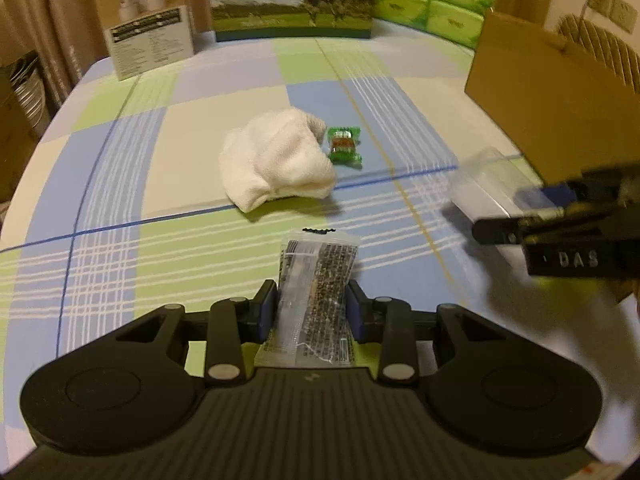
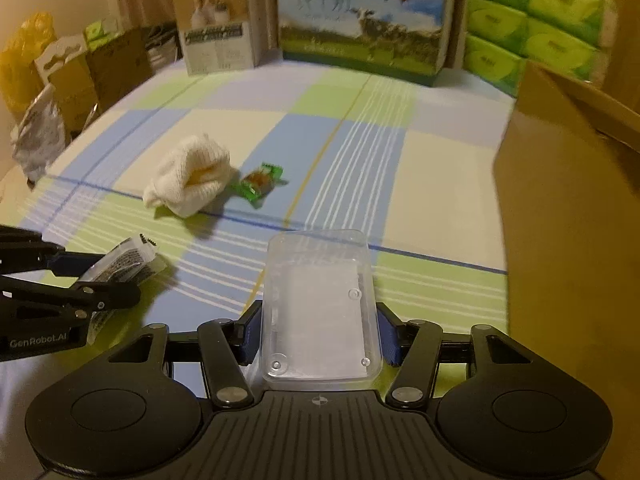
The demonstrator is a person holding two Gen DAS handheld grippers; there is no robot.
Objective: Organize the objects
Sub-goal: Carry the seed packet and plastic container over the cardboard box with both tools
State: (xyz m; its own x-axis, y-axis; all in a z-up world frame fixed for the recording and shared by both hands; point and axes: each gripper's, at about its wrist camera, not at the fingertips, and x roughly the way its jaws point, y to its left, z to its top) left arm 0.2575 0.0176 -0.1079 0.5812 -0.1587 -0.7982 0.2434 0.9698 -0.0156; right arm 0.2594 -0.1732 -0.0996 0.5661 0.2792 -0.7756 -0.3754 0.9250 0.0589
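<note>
Both grippers are loaded! The left gripper is clenched on a clear printed sachet, long axis pointing straight ahead along the fingers. The right gripper clamps a clear plastic case, also lengthwise. The cardboard box stands just right of the case, so the right hand looks nearer to it. Left of the box, well apart on the checked tabletop, lie a white towel and green candy, touching.

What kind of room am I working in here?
Probably a home, at a table with a checked cloth. A milk carton box, stacked tissue packs and curtains suggest a lived-in room, not a lab.
</note>
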